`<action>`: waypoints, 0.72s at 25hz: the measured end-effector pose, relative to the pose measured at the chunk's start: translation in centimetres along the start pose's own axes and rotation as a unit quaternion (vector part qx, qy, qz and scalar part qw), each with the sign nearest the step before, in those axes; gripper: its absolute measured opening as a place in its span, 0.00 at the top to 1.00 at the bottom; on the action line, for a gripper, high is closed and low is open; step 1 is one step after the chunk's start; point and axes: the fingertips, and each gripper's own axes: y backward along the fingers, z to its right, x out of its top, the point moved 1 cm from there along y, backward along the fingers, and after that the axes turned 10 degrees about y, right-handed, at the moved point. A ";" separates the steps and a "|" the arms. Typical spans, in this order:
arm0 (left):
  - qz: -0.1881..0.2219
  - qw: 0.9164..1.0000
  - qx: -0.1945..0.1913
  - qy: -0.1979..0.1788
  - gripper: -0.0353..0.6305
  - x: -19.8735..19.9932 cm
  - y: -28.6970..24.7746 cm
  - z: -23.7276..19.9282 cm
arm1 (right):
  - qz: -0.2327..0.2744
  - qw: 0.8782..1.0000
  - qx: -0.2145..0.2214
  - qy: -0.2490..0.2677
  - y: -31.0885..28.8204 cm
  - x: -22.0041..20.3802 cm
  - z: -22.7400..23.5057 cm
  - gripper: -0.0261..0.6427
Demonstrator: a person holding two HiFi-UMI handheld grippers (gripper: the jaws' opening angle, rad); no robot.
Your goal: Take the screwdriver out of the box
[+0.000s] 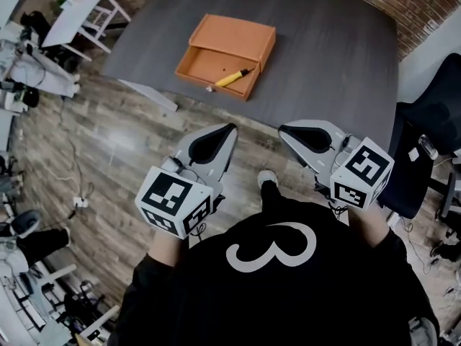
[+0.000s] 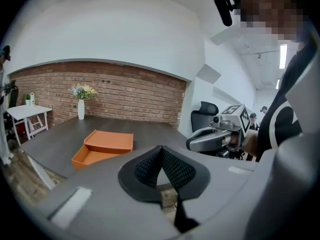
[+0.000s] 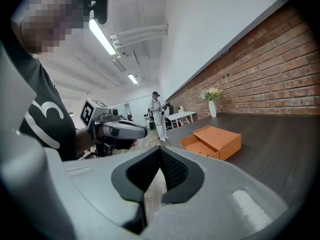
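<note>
While both tools are held over the wooden floor (image 1: 144,143), short of the table (image 1: 324,63), the screwdriver (image 1: 232,78) is seen well ahead of them, lying in the pulled-out tray of the orange box (image 1: 234,38). The left tongs (image 1: 229,132) are closed, pads meeting at the tip with nothing between them. The right tongs (image 1: 287,131) are closed and empty in the same way.

The screwdriver is placed almost straight ahead of the left tongs and off to the left of the right tongs, so the left hand is judged the nearer. Its long axis is laid slantwise across the line of approach, close behind the tray's front wall. From either pair of tongs only the box is seen, not the screwdriver.

The table's near edge has yet to be crossed, then the tray's front wall, so a reach from above is likely called for. The tray is closed off at the back by the box's cover. Bare tabletop is left on every side of the box. A dark chair (image 1: 439,114) stands beside the right tongs, clear of the way.
</note>
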 end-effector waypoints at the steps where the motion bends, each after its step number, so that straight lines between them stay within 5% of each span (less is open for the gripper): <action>1: -0.003 1.000 0.000 -0.001 0.92 0.6 -1.2 -1.0 | -0.002 1.000 0.001 -0.002 -0.6 0.1 1.5 0.96; 11: -0.046 0.999 0.016 -0.006 0.91 4.3 -9.4 -8.9 | -0.012 1.000 0.009 -0.021 -4.6 0.5 12.1 0.96; 18: -0.127 0.991 -0.001 -0.048 0.87 2.7 -13.1 -11.8 | -0.017 0.999 -0.007 -0.049 -6.1 -0.5 14.5 0.96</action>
